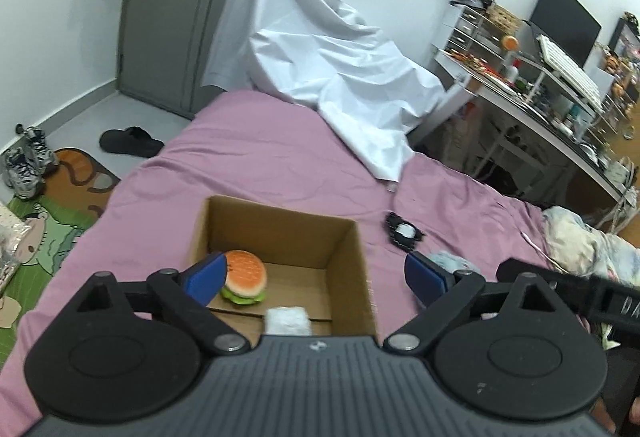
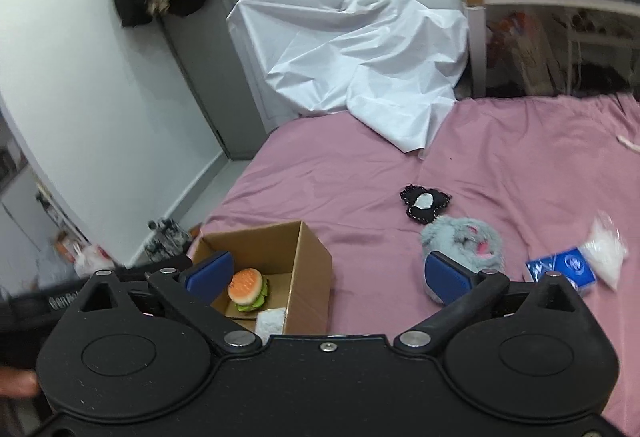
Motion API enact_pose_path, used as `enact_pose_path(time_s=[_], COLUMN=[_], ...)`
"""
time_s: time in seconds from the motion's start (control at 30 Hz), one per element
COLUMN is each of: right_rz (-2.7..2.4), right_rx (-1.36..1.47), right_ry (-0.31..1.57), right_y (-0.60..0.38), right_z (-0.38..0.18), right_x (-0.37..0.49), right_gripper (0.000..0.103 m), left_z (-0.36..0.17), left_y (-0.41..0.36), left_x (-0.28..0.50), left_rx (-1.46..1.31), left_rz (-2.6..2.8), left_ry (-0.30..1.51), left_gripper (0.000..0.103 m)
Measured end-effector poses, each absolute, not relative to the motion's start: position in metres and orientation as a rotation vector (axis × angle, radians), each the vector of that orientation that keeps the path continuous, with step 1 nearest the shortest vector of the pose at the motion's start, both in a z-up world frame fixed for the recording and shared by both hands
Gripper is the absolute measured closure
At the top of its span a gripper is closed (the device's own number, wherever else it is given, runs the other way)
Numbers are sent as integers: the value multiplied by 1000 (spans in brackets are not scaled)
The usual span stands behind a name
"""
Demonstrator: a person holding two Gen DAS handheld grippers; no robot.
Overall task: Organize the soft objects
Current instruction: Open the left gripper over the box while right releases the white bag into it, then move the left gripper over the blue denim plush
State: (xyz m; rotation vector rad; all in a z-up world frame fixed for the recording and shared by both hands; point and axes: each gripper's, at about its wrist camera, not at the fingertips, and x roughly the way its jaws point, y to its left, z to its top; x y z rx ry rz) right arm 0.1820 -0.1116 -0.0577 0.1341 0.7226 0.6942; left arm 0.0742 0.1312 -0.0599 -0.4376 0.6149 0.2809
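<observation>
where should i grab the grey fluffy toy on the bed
Pinch the grey fluffy toy across its plump middle, coming down from above. It lies low on the pink sheet and nothing stands over it. The open right gripper looks wide enough to span it, and soft fur should give.

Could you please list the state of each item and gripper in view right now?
Cardboard box: open, upright on the bed.
Burger toy: inside the box.
White soft item: inside the box.
Grey plush: on the bed.
Black patch: on the bed.
Left gripper: jaws open, empty.
Right gripper: jaws open, empty.
</observation>
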Motion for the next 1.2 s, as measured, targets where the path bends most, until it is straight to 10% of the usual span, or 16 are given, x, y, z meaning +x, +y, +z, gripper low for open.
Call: enact_pose_path(time_s=[0.8,1.2], right_rz=[548,498], right_rx=[108,160], right_ry=[773,830], right_y=[-213,-248], right_z=[-79,-100], right_x=[188,205], right_gripper=[1,20], left_z=[-59,-72], left_y=[58,15], left_x=[115,145], left_rx=[-315,-261], left_rz=[114,32], left_ry=[699,739], left_gripper=[8,8])
